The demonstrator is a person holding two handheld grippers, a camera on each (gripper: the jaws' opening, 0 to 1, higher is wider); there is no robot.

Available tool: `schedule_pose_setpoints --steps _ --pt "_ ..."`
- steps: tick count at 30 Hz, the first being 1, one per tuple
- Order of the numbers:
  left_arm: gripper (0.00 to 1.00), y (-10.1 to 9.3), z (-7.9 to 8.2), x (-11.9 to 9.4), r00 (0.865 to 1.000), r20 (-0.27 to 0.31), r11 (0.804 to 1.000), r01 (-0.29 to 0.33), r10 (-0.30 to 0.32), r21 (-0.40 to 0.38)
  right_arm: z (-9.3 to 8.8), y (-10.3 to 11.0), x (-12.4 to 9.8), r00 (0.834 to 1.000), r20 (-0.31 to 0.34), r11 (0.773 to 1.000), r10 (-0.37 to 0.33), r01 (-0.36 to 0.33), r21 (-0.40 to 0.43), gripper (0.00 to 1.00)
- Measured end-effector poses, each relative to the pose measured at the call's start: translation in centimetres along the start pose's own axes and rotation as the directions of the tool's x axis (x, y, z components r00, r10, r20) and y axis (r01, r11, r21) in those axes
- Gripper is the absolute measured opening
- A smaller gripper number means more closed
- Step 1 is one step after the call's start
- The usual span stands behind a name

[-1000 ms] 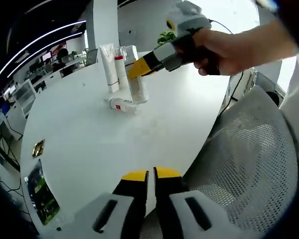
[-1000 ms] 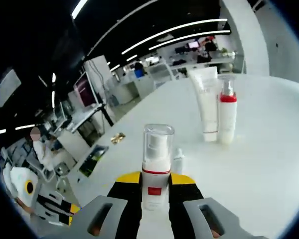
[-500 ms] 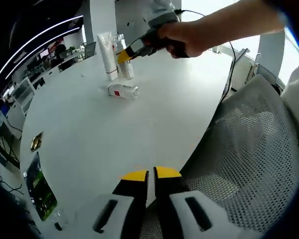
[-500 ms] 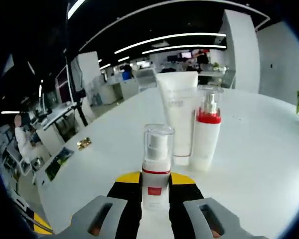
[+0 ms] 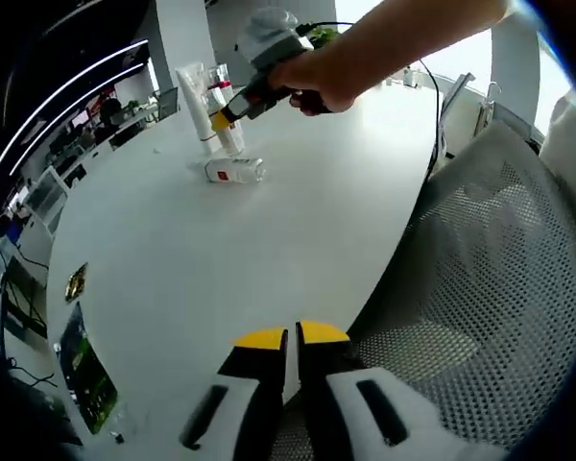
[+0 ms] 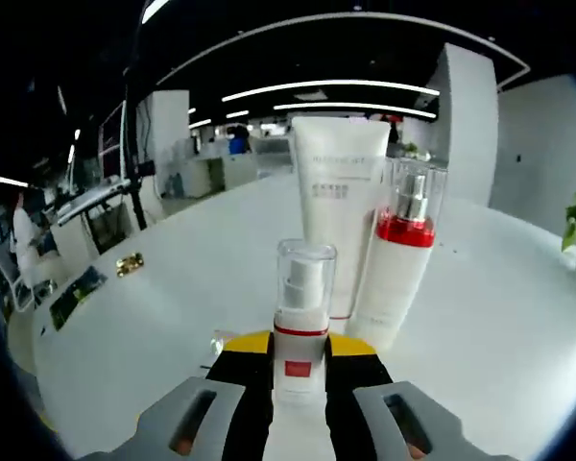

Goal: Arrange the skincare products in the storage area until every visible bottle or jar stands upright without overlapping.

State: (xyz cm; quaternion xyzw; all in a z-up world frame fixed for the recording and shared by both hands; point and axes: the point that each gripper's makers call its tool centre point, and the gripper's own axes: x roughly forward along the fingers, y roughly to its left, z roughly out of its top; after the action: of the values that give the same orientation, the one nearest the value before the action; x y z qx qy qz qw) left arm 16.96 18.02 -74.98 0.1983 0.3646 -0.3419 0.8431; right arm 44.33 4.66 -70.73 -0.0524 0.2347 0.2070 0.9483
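My right gripper [image 6: 300,353] is shut on a small upright pump bottle [image 6: 303,317] with a clear cap and a red label. Close behind it stand a white tube [image 6: 338,192] and a white pump bottle with a red collar [image 6: 400,252], both upright and side by side. In the left gripper view a hand holds the right gripper [image 5: 240,101] by the same tube [image 5: 190,94] and red-collared bottle [image 5: 223,88]. Another small bottle [image 5: 232,171] lies on its side on the white table [image 5: 269,240] just in front of them. My left gripper [image 5: 290,336] sits shut over the near table edge, holding nothing.
A grey mesh chair [image 5: 490,288] stands at the table's near right. A small gold object [image 5: 74,281] and a green card [image 5: 84,370] lie near the table's left edge. Office desks and monitors fill the background.
The right gripper has carried the small pump bottle closer to the tube and red-collared bottle, which now loom larger. The left gripper stays shut; its view shifted slightly.
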Motion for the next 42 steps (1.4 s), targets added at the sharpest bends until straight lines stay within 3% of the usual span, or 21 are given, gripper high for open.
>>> schedule_pose_setpoints --steps 9,15,19,35,42 --pt "0.0 0.0 -0.4 0.1 1.0 -0.006 1.0 -0.002 0.002 0.005 0.5 0.1 0.6 0.998 0.06 0.998 -0.002 0.005 -0.063 0.14" --pt "0.0 0.1 -0.4 0.1 1.0 -0.007 1.0 -0.003 0.003 0.009 -0.1 -0.2 0.0 0.997 0.073 0.999 -0.018 0.021 -0.032 0.14" --pt "0.0 0.2 -0.6 0.1 1.0 -0.013 1.0 -0.006 0.006 0.015 -0.2 0.0 -0.1 0.998 0.064 0.998 -0.029 0.033 -0.059 0.15" --pt "0.0 0.2 -0.9 0.3 0.999 -0.034 1.0 -0.007 0.008 0.014 0.8 -0.7 1.9 0.994 0.049 0.994 -0.098 0.1 -0.037 0.15" --pt "0.0 0.3 -0.6 0.2 1.0 -0.022 1.0 -0.01 0.01 0.022 1.0 -1.4 2.4 0.986 0.007 0.986 -0.166 0.166 0.017 0.15"
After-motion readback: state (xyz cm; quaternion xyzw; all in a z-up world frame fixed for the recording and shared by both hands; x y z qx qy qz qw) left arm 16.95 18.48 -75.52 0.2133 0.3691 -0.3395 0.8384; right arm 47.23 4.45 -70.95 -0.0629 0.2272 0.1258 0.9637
